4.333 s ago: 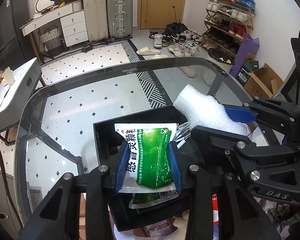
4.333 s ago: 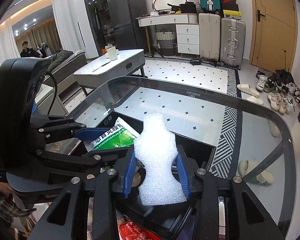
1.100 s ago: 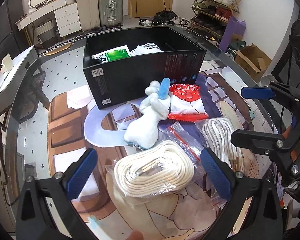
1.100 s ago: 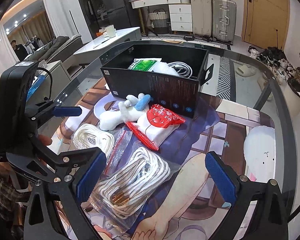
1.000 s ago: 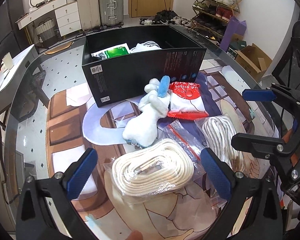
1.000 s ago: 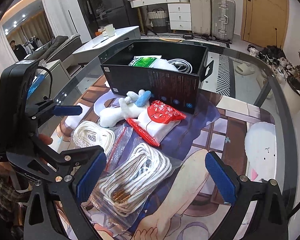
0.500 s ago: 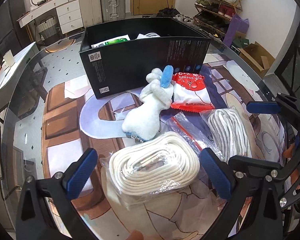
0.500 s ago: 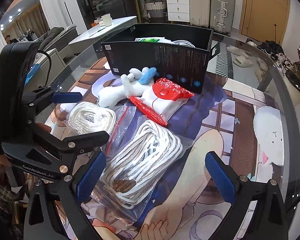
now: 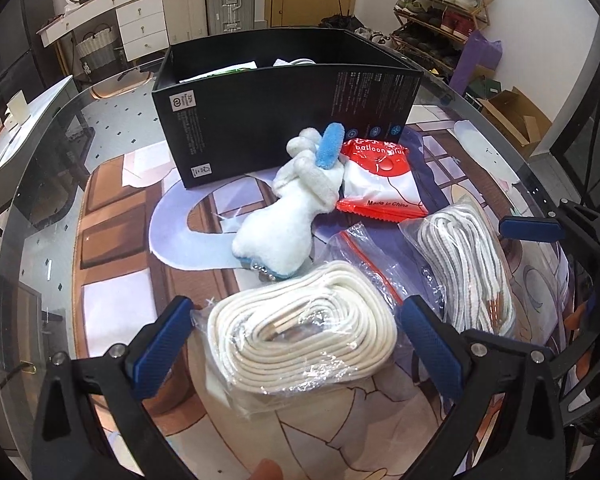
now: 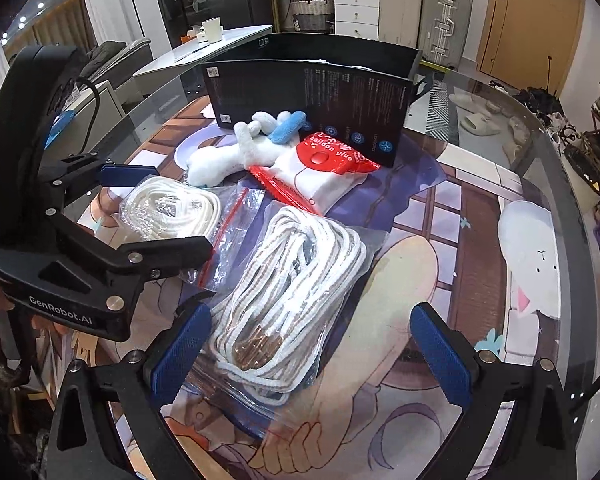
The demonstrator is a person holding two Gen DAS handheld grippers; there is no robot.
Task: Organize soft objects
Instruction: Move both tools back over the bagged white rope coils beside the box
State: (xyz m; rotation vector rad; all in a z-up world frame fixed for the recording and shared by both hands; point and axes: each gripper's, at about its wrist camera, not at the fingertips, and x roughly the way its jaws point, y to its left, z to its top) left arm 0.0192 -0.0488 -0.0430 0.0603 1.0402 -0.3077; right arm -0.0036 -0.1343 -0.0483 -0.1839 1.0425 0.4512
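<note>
My left gripper [image 9: 296, 342] is open, its blue pads on either side of a bagged coil of cream rope [image 9: 300, 330] lying on the mat. My right gripper [image 10: 310, 354] is open around a bagged bundle of white-and-brown cord [image 10: 288, 284]. Behind them lie a white plush toy with a blue ear [image 9: 288, 208], also in the right wrist view [image 10: 240, 148], and a red-and-white balloon glue pack [image 9: 380, 180]. The black box [image 9: 284, 104] stands at the back with a green packet and white items inside.
The objects lie on an illustrated mat [image 10: 460, 220] covering a glass table with a rounded edge [image 9: 28, 152]. The left gripper's body [image 10: 80, 264] fills the left of the right wrist view. Furniture, suitcases and a shoe rack stand beyond the table.
Both grippers let go of the green packet and the foam in the box, drew back and opened wide. In the last second they lowered over the two bagged ropes.
</note>
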